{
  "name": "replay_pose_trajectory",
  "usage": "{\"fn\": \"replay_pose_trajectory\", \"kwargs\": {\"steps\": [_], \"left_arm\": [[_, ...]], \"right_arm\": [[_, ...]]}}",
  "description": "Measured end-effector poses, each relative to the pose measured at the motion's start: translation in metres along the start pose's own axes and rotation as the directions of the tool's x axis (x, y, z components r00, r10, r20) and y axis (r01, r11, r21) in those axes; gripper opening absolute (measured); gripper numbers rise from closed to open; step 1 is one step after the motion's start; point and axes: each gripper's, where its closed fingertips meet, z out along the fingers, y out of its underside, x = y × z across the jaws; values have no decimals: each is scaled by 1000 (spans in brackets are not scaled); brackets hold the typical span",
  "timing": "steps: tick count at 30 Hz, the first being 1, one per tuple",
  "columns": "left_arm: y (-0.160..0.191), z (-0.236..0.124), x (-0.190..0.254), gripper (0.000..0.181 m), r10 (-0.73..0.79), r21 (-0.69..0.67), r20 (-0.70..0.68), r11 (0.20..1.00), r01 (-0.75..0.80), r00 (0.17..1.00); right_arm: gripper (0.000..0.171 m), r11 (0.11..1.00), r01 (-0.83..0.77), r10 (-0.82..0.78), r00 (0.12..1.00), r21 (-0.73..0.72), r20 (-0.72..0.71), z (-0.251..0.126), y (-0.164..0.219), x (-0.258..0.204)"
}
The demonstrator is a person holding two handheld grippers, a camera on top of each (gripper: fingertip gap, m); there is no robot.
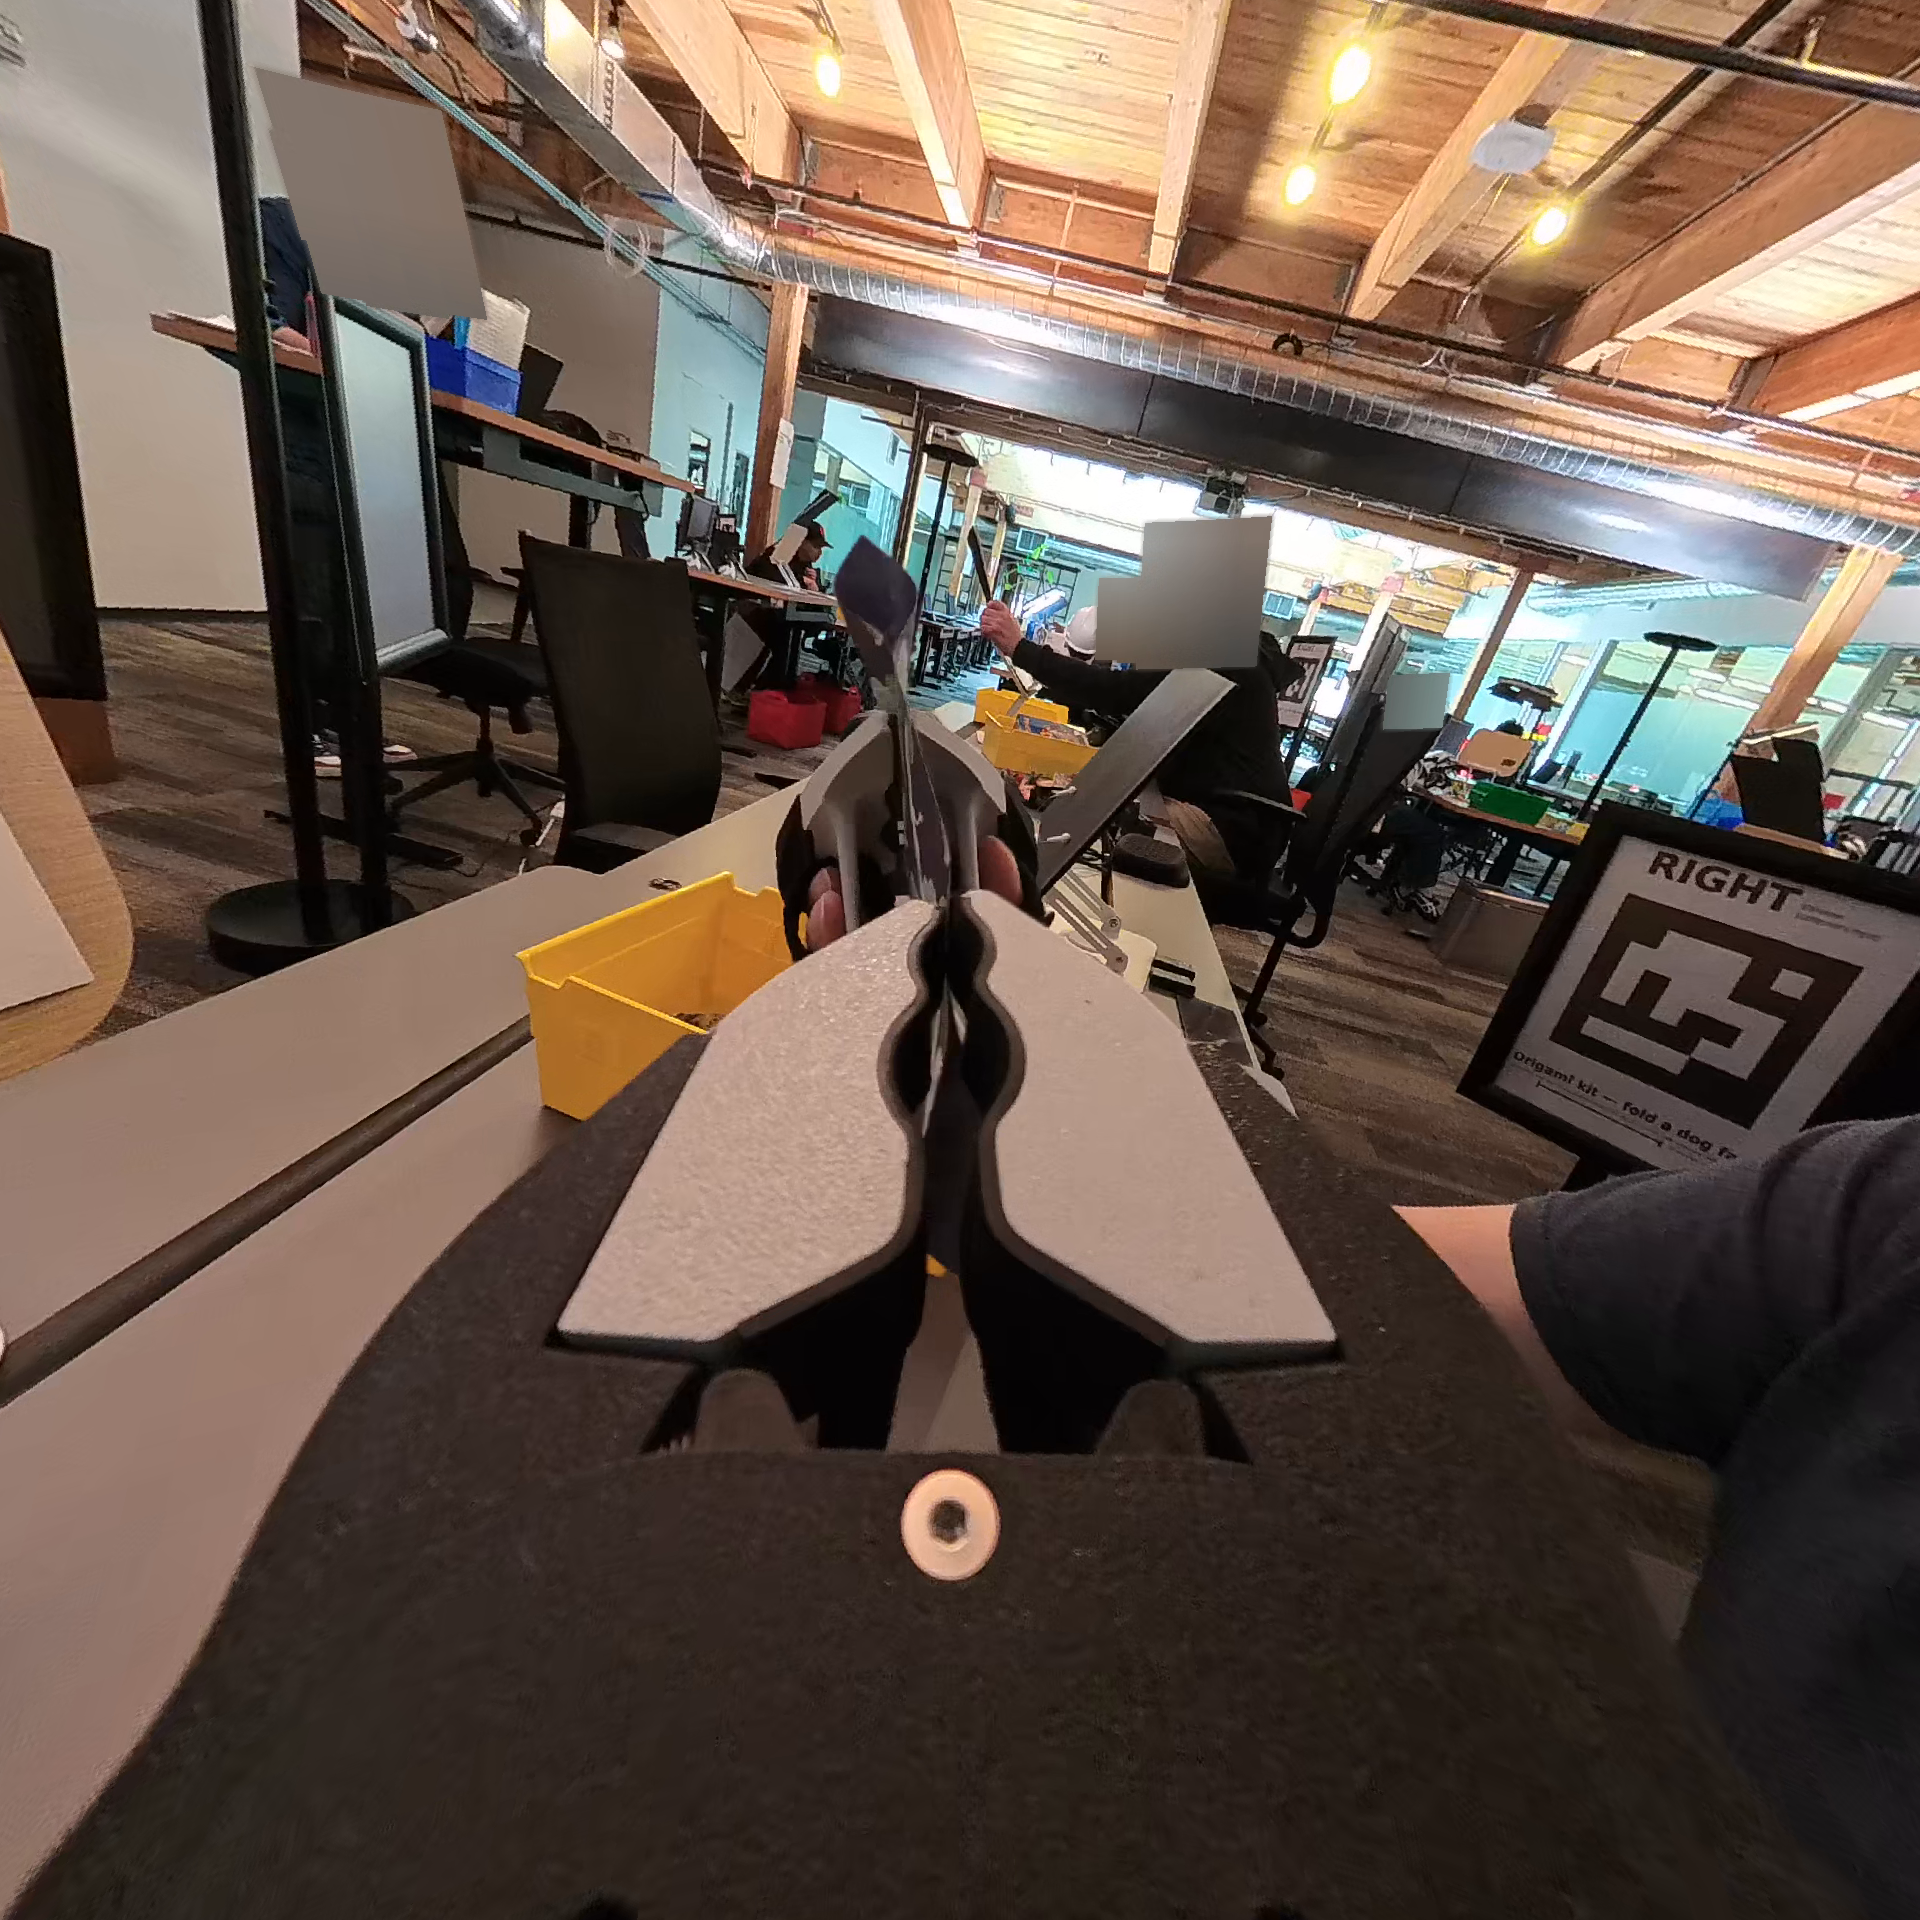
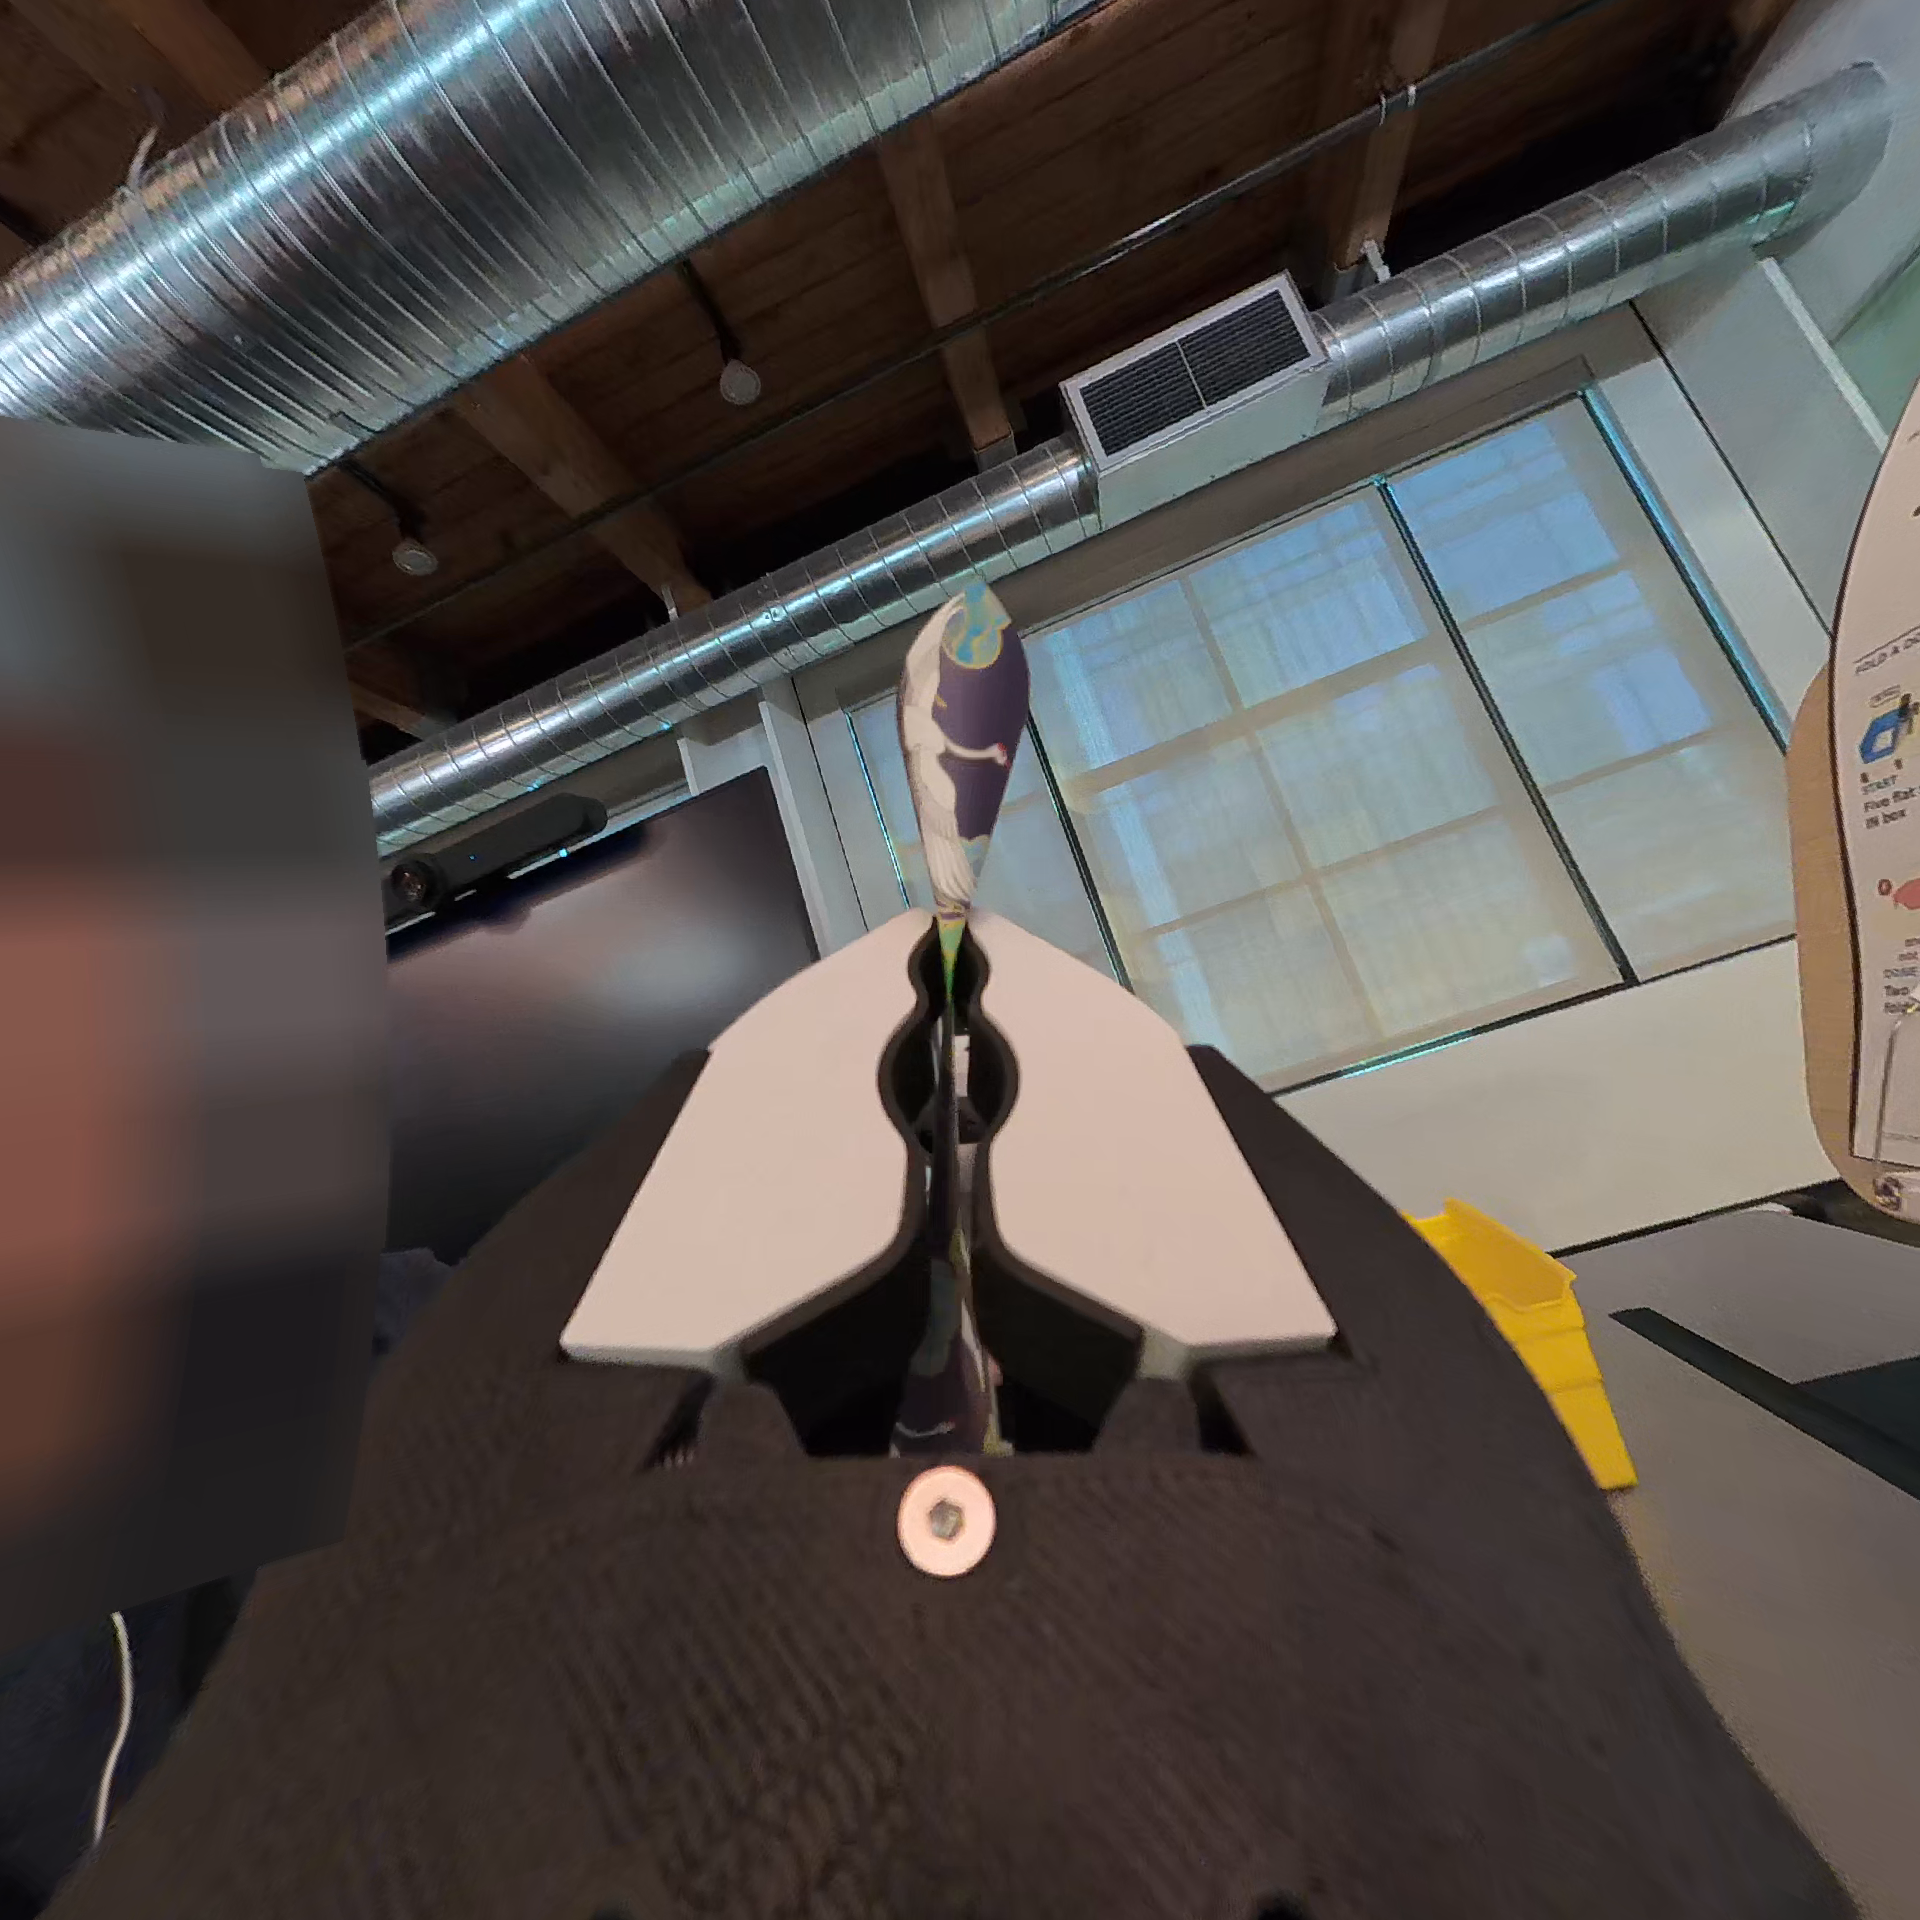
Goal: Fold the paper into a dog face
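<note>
The paper is a folded patterned sheet, dark purple with white bird prints. In the left wrist view my left gripper [image 1: 948,906] is shut on one edge of the paper, held above the grey table [image 1: 208,1091]. The paper [image 1: 920,821] runs forward, edge-on, into my right gripper [image 1: 900,748], which faces me and is also shut on it. A purple tip of the paper sticks up beyond it. In the right wrist view my right gripper [image 2: 948,920] points up toward the ceiling. It is shut on the paper [image 2: 961,769], and a leaf-shaped tip stands out past the fingertips.
A yellow bin [image 1: 623,987] sits on the table just left of the grippers and also shows in the right wrist view [image 2: 1527,1320]. A framed marker sign [image 1: 1704,997] stands at the right. A tilted black stand [image 1: 1143,758] is behind. A person's arm [image 1: 1662,1351] is at the right. One gripper's finger ends stand about 7 cm off the other's.
</note>
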Motion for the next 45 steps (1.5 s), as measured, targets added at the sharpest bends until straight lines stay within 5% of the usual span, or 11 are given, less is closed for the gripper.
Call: {"fn": "replay_pose_trajectory", "kwargs": {"steps": [33,38,40,42,45], "left_arm": [[9,10,7,0,-49,-6,-48,999,49,998],[2,5,7,0,-58,18,-60,998,59,997],[-4,0,7,0,-69,39,-67,997,71,995],[-6,-3,6,0,-65,44,-66,997,68,996],[-8,-4,7,0,-58,43,-69,997,61,996]], "right_arm": [[0,969,-78,75,997,233,21,-18,-40,-7],[0,895,-60,66,998,441,1,-50,-83,-7],[2,955,62,-50,998,289,-47,-43,-73,-8],[45,983,138,-129,988,118,-80,-25,-54,-8],[57,990,139,-139,990,-22,-12,-3,-31,-23]]}}
